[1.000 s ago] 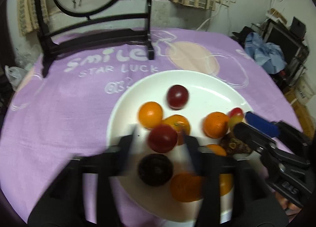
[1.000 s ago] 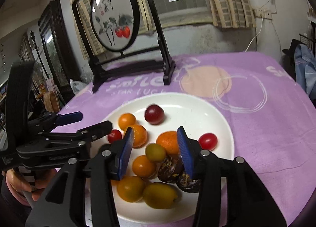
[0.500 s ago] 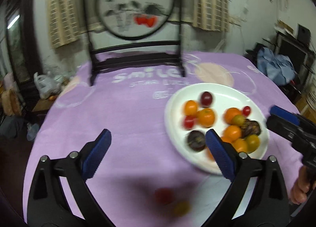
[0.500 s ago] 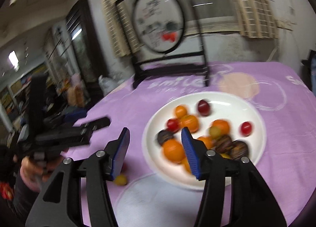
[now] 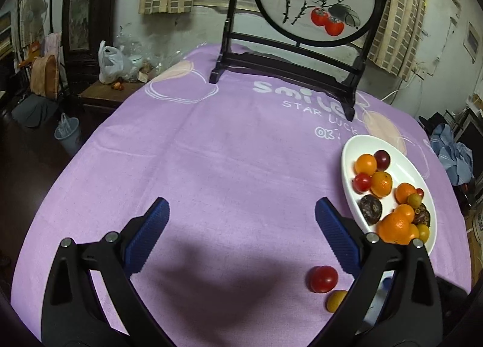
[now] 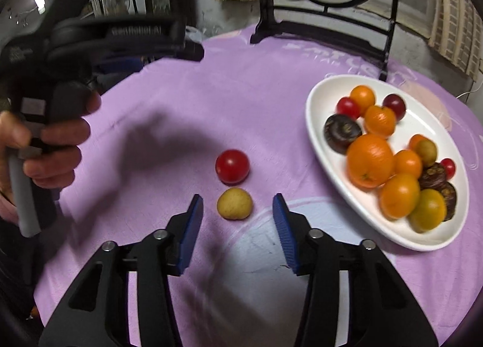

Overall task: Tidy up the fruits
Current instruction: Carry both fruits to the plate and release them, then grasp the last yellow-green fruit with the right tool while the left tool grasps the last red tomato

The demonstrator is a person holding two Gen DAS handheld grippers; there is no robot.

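Right gripper (image 6: 237,215) open; plate (image 6: 314,123) fruit blurred.

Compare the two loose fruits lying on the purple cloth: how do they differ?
The red cherry tomato is glossy, deep red and slightly larger; the small yellow fruit is matte and pale yellow. The yellow fruit lies nearer the open right hand-held gripper. Both are round and lie outside the white plate.

We see the tomato (image 6: 232,166) just behind the small fruit (image 6: 234,204) on the tabletop (image 6: 187,105), the fruit plate (image 6: 320,135) to their right.
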